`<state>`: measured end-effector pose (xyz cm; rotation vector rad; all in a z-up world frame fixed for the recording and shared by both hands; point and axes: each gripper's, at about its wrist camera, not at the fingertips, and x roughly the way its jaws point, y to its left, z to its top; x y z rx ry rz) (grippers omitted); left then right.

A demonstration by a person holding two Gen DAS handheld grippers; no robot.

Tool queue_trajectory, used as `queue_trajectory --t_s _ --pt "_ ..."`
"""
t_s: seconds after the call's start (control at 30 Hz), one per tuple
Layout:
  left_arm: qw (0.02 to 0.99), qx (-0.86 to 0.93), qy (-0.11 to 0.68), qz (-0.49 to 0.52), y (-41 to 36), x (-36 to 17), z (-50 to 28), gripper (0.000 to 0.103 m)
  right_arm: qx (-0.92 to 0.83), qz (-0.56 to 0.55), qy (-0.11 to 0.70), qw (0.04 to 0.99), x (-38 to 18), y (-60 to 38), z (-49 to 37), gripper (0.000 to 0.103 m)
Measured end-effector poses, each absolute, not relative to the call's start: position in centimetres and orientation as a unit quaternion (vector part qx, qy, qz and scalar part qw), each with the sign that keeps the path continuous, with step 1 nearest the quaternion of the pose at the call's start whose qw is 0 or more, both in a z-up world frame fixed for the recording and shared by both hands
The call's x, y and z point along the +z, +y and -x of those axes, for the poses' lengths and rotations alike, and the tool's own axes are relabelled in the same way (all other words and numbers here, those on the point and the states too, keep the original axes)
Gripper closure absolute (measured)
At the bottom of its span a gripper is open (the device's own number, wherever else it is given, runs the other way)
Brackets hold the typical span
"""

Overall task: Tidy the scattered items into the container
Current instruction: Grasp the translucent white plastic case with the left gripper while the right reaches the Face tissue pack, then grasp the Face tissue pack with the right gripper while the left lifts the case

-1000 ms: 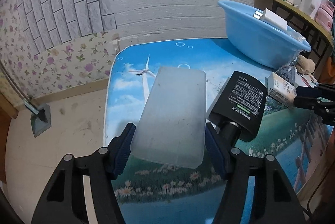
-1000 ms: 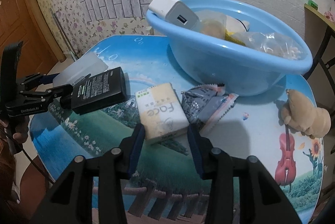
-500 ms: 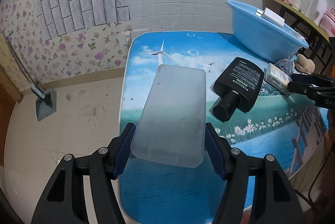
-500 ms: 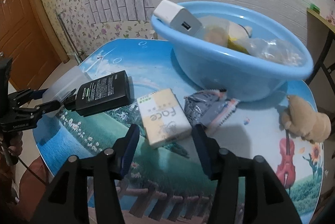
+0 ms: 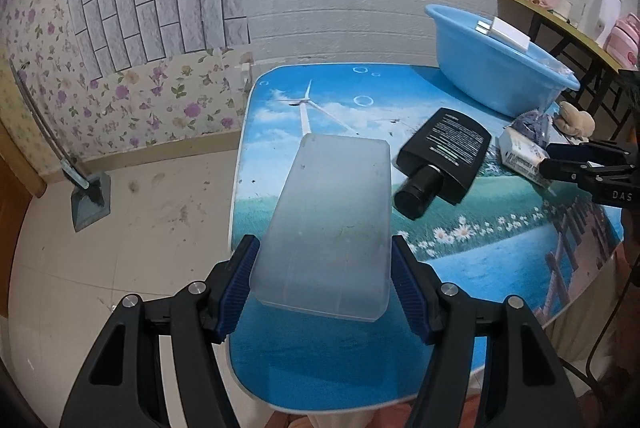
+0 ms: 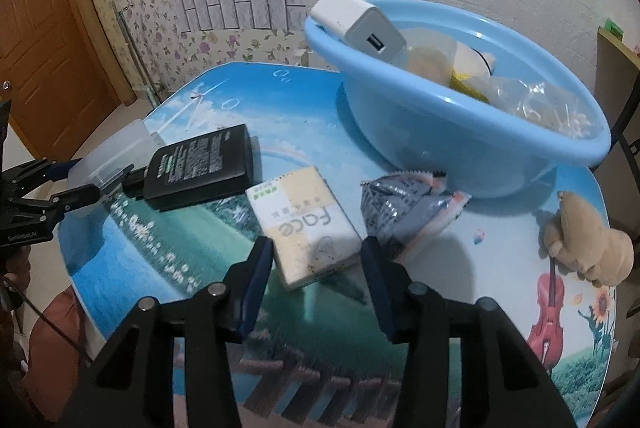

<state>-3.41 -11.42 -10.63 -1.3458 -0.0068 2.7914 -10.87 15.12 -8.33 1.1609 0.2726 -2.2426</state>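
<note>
My left gripper (image 5: 320,280) is shut on a frosted clear plastic box (image 5: 332,224) and holds it above the table's left edge; the box also shows in the right wrist view (image 6: 112,156). My right gripper (image 6: 318,268) is open, its fingers either side of a white and yellow "face" pack (image 6: 308,224) that lies on the table. A black bottle (image 6: 200,164) lies to the left of the pack, also in the left wrist view (image 5: 444,156). The blue basin (image 6: 460,136) at the back holds a white charger (image 6: 360,24) and bags.
A grey snack packet (image 6: 404,212) lies right of the pack, in front of the basin. A plush toy (image 6: 588,244) sits at the right table edge. The printed table (image 5: 320,100) ends at a tiled floor on the left. A shelf stands behind the basin.
My left gripper has lifted the plastic box up and back off the table. My right gripper has drawn back a little from the face pack, then closed in around it again.
</note>
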Motion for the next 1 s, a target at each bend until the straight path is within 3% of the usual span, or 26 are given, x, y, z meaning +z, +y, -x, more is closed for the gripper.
queue_trajectory --t_s 0.17,0.3,0.43,0.6,0.63,0.67,0.73,1.0 --pt "0.025 0.897 0.001 0.441 -11.2 -11.2 3.0 0.038 -0.839 -0.436 0.096 0.311 -8.0 15.5 10.0 0.056" --pt "0.028 0.897 -0.001 0.441 -11.1 -11.4 3.1 0.037 -0.844 -0.431 0.114 0.298 -8.0 15.1 10.2 0.046" --pt "0.029 0.897 0.005 0.44 -10.8 -11.4 3.7 0.026 -0.839 -0.43 0.121 0.309 -8.1 14.5 10.4 0.042" --pt "0.03 0.9 0.022 0.435 -10.2 -11.7 4.6 0.026 -0.834 -0.434 0.146 0.307 -8.8 13.1 10.8 0.041" --pt "0.028 0.899 0.03 0.436 -9.9 -11.8 4.8 0.028 -0.834 -0.435 0.148 0.306 -8.9 13.0 10.8 0.041" --pt "0.027 0.899 0.035 0.436 -9.8 -11.9 4.9 0.036 -0.833 -0.437 0.149 0.305 -9.0 12.9 10.8 0.042" --pt "0.023 0.899 0.038 0.436 -9.8 -11.9 5.0 0.04 -0.831 -0.441 0.141 0.308 -9.1 13.2 10.8 0.046" --pt "0.023 0.906 0.017 0.423 -10.0 -10.3 3.3 0.041 -0.839 -0.434 0.121 0.305 -8.0 15.4 9.4 0.047"
